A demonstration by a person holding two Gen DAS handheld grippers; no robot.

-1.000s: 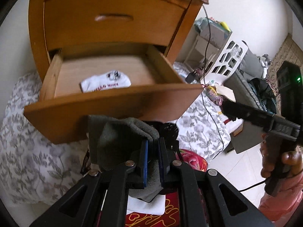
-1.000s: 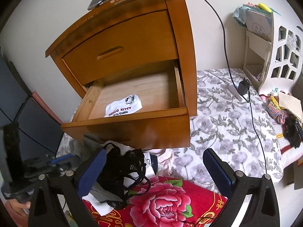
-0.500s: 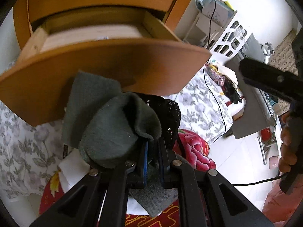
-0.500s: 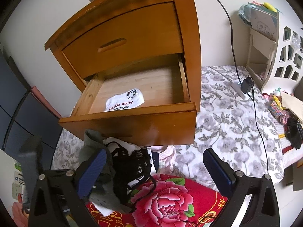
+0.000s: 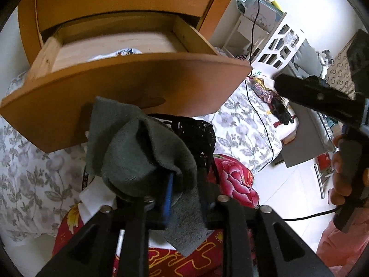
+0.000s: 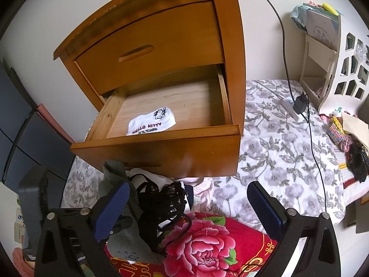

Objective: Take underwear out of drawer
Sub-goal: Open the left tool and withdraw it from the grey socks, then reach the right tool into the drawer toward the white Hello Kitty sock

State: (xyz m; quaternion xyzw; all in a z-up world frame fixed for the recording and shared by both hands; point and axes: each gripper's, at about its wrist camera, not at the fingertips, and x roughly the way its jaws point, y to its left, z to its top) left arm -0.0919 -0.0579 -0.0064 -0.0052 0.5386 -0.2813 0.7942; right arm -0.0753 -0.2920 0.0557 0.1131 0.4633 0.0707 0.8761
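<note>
While my left gripper (image 5: pixel 184 191) hangs low in front of the open drawer (image 6: pixel 161 147), the grey underwear (image 5: pixel 143 154) drapes over its tips, long axis running from about eleven o'clock down to five, one tail hanging toward me. Its jaws have just been opening and now stand slightly apart, with grey cloth between them; whether the pads still pinch it I cannot tell, since the fabric covers them. Black lace underwear (image 6: pixel 163 203) lies just beside it at two o'clock, on the red floral cloth (image 6: pixel 207 247). A white Hello Kitty garment (image 6: pixel 151 122) lies flat in the drawer, front-left, long axis roughly eight to two. My right gripper (image 6: pixel 186 210) stands wide open and empty above the pile. A grey floral bedsheet (image 6: pixel 276 152) spreads at three o'clock, with a white shelf (image 6: pixel 341 53) beyond it.
</note>
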